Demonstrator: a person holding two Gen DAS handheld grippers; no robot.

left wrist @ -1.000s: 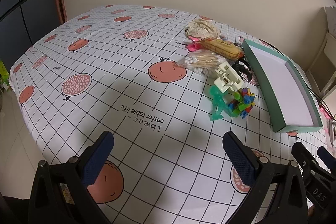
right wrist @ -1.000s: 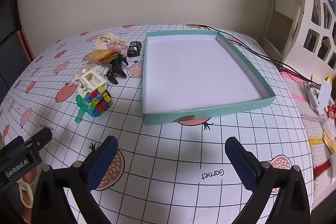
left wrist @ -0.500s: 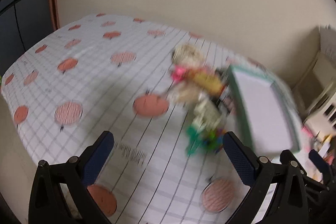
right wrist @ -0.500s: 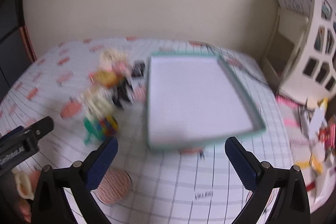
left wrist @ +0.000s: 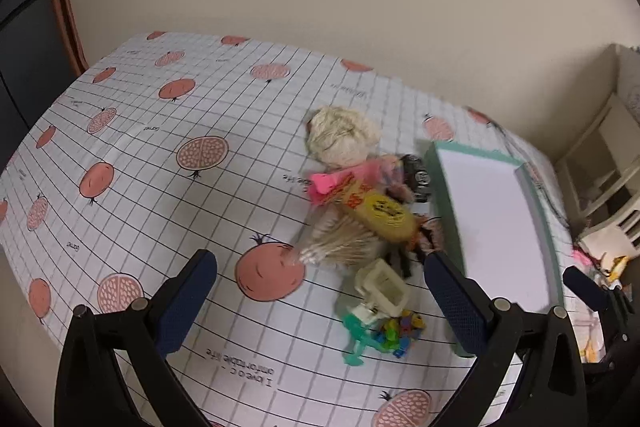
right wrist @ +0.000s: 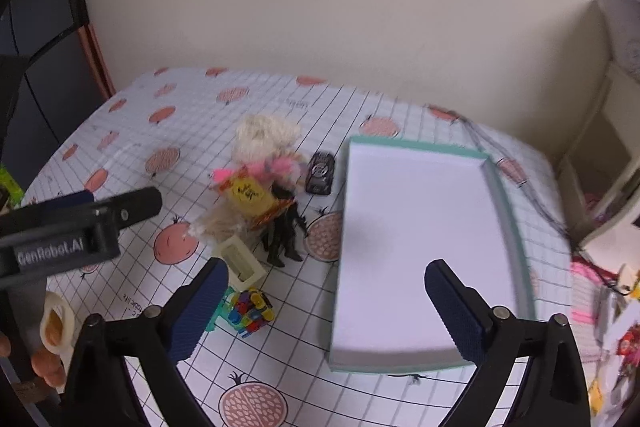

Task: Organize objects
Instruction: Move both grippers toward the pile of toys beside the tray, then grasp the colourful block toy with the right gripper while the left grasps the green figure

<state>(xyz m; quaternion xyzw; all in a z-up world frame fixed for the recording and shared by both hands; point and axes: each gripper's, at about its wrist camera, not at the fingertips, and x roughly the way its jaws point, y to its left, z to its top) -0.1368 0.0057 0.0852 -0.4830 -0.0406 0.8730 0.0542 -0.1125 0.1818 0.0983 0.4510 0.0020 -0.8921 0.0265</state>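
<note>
A beige wall is seen behind the worktop, which is covered in a pomegranate-print grid cloth. A white shelf stands right of the tray; toys are piled just left of it. Both the left claw and the right claw are held apart, empty.

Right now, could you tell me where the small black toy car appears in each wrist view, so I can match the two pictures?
Left wrist view: the black toy car sits right of centre, mostly hidden behind the pink packet, against the tray's left wall.
Right wrist view: the car is near the centre, in plain sight, just left of the tray.
Shared landmark: the green-rimmed tray, empty in both views.
</note>
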